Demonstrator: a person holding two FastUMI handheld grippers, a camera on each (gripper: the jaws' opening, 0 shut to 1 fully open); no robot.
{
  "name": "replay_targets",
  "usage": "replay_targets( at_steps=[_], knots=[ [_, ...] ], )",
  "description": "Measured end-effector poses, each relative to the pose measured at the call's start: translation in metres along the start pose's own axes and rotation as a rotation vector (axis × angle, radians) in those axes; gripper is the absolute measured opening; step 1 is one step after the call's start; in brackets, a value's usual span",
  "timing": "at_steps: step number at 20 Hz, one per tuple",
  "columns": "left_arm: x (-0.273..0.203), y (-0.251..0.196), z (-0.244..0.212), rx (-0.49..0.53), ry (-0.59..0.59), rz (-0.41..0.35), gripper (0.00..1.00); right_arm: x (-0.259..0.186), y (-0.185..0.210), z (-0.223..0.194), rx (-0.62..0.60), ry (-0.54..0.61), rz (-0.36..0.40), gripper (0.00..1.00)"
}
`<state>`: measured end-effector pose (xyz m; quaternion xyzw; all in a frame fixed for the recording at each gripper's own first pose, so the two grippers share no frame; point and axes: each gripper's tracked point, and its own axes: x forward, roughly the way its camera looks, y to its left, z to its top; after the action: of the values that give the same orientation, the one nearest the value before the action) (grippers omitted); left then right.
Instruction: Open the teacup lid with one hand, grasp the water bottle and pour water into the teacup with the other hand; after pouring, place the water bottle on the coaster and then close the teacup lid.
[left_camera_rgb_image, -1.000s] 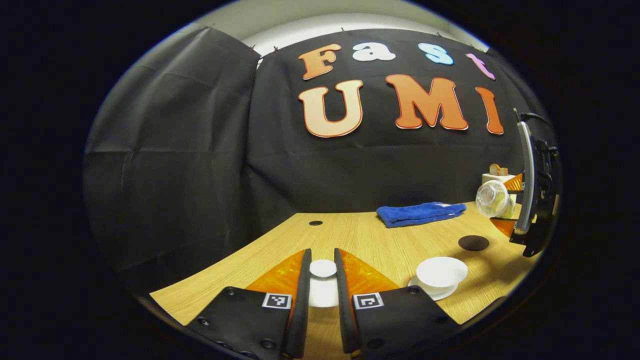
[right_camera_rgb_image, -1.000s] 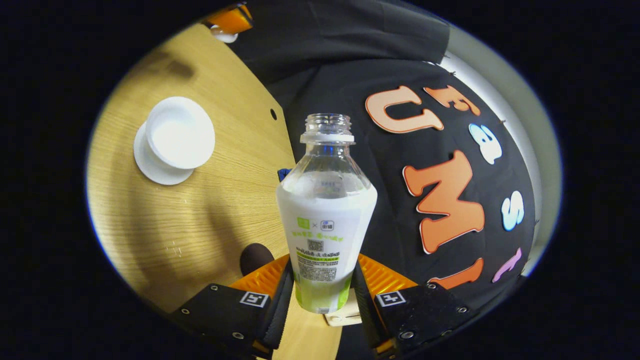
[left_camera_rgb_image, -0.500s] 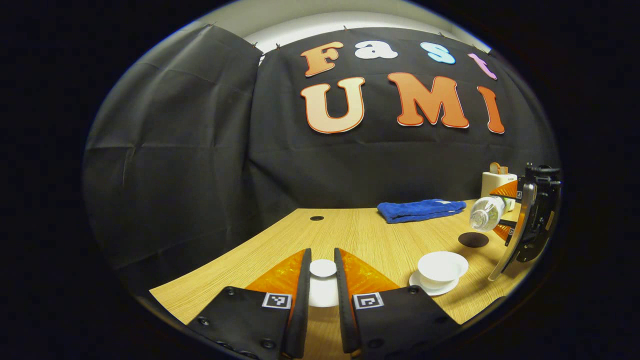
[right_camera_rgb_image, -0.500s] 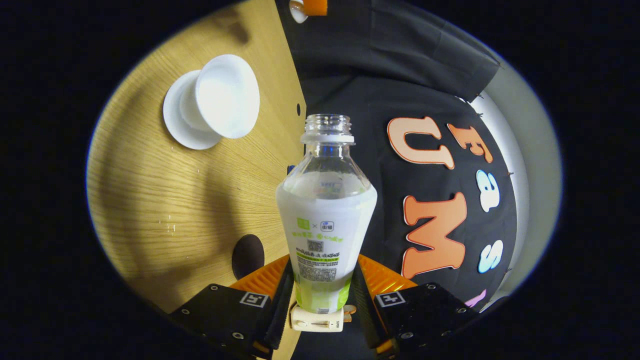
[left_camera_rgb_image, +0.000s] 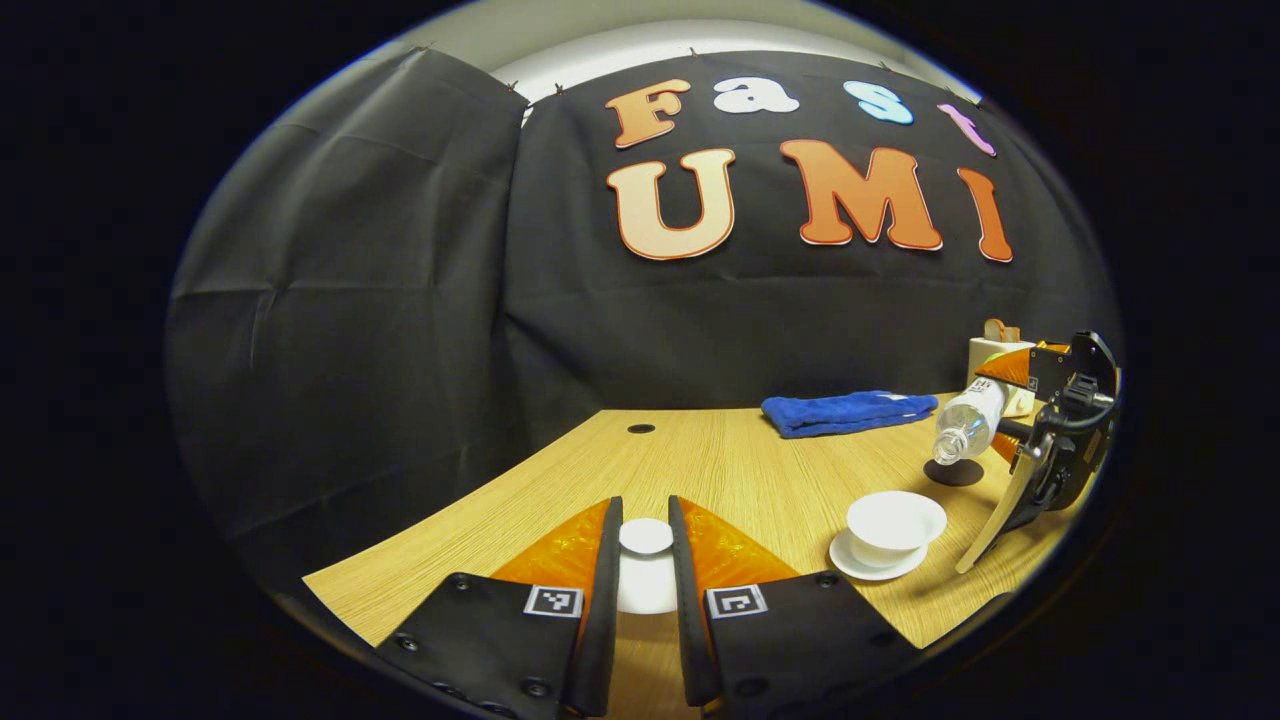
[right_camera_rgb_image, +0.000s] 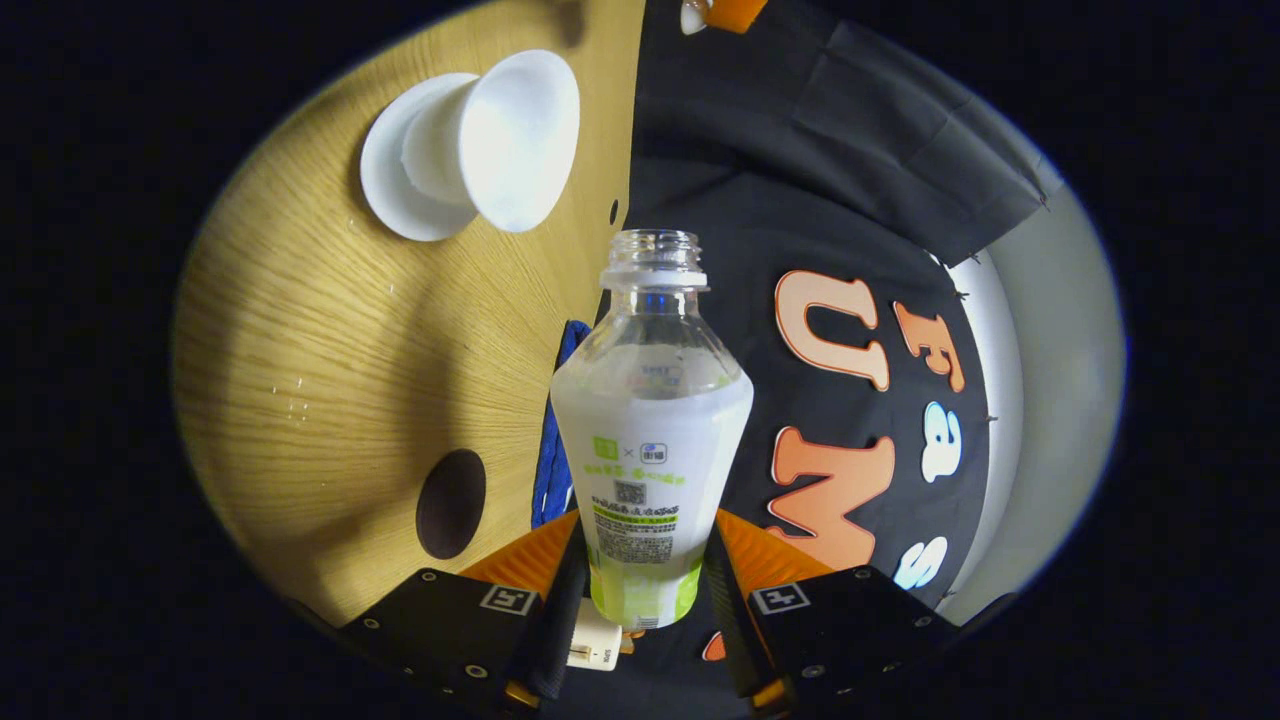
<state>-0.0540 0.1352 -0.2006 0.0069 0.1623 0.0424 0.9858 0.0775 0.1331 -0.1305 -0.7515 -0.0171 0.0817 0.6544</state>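
Water bottle (right_camera_rgb_image: 650, 440) base hidden, perhaps between fingers

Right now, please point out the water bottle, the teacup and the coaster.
water bottle (right_camera_rgb_image: 650, 440): right gripper view, on its labelled body.
teacup (left_camera_rgb_image: 893, 518): left gripper view, on the open bowl's inside.
coaster (right_camera_rgb_image: 451, 503): right gripper view, on the middle of its dark disc.

- Open wooden table (left_camera_rgb_image: 720, 470) betw. left gripper (left_camera_rgb_image: 646, 560), gripping the lid (left_camera_rgb_image: 646, 537), and the teacup (left_camera_rgb_image: 893, 520) on its saucer: free passage.
- Right gripper (right_camera_rgb_image: 645, 585) w/ tilted water bottle (right_camera_rgb_image: 650, 440) hangs beside the teacup, over the coaster (left_camera_rgb_image: 953, 472).
- Blue towel (left_camera_rgb_image: 845, 411) and cream box (left_camera_rgb_image: 990, 355) line the rear edge by the cloth wall.
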Motion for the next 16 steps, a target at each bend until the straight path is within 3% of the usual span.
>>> replay_targets(
  at_steps=[16],
  knots=[
    [0.0, 0.007, 0.002, 0.015, -0.011, 0.016, 0.31, 0.002, -0.035, 0.004, -0.134, -0.055, -0.133, 0.63]
  ],
)
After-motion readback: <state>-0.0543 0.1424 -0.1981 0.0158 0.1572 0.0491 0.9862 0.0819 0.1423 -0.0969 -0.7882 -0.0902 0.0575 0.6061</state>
